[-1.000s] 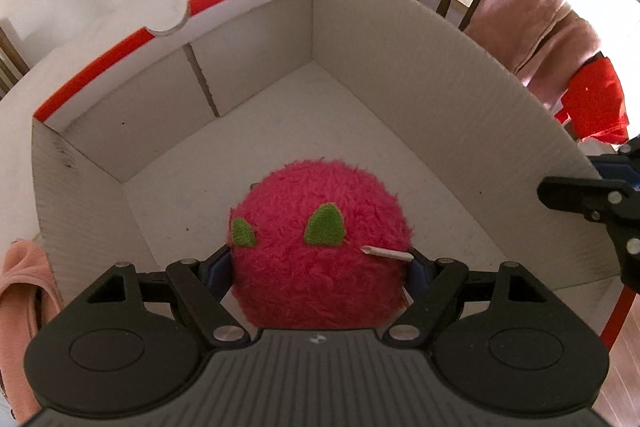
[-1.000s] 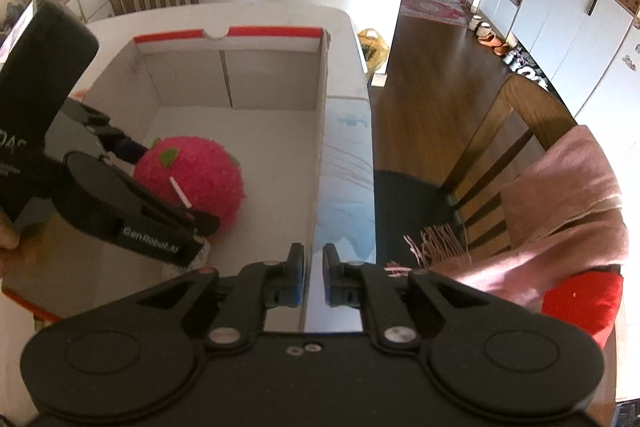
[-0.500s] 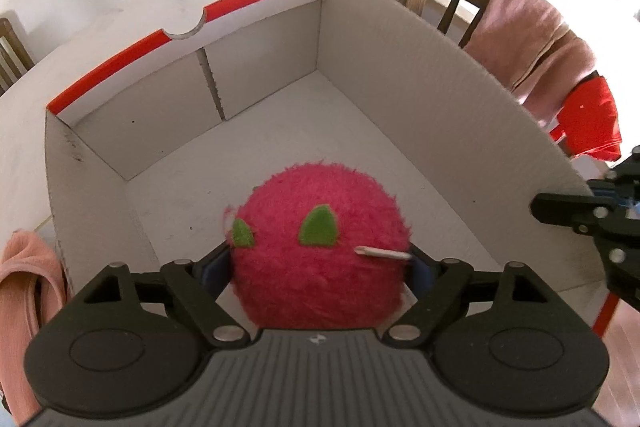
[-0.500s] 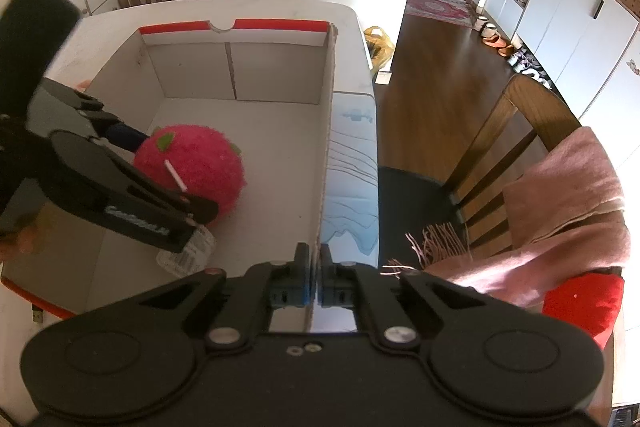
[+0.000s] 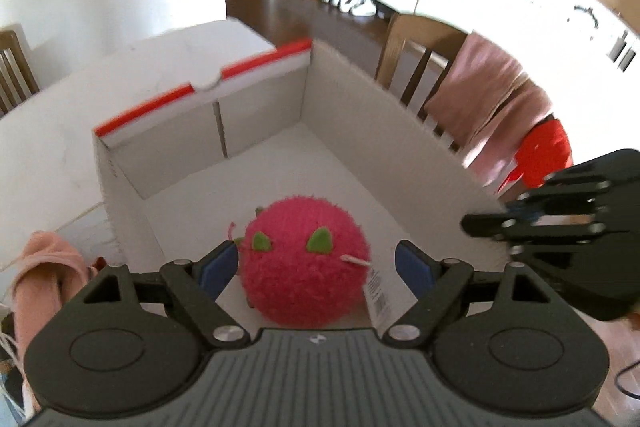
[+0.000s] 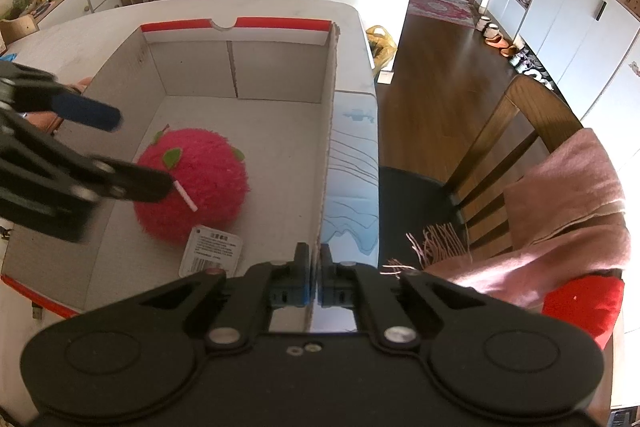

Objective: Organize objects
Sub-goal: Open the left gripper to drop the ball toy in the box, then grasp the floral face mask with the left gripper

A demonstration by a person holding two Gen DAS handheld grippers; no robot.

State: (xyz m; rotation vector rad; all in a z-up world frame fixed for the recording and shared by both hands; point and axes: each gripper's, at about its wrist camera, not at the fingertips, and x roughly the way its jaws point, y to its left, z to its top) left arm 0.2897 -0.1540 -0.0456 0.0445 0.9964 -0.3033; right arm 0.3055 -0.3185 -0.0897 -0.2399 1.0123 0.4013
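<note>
A fluffy pink plush ball with green felt leaves and a paper tag lies on the floor of an open white cardboard box with a red-striped rim. My left gripper hangs open above the ball, its blue pads clear of the fur on both sides. In the right wrist view the left gripper hovers over the ball from the left. My right gripper is shut on the near end of the box's right wall, pinching the cardboard edge.
The box stands on a white table. A wooden chair draped with a pink scarf and a red cloth stands right of the table. A pink cloth lies left of the box.
The left gripper has lifted up and away from the plush ball, which stays on the box floor. The right gripper's jaws closed fully on the box wall.
</note>
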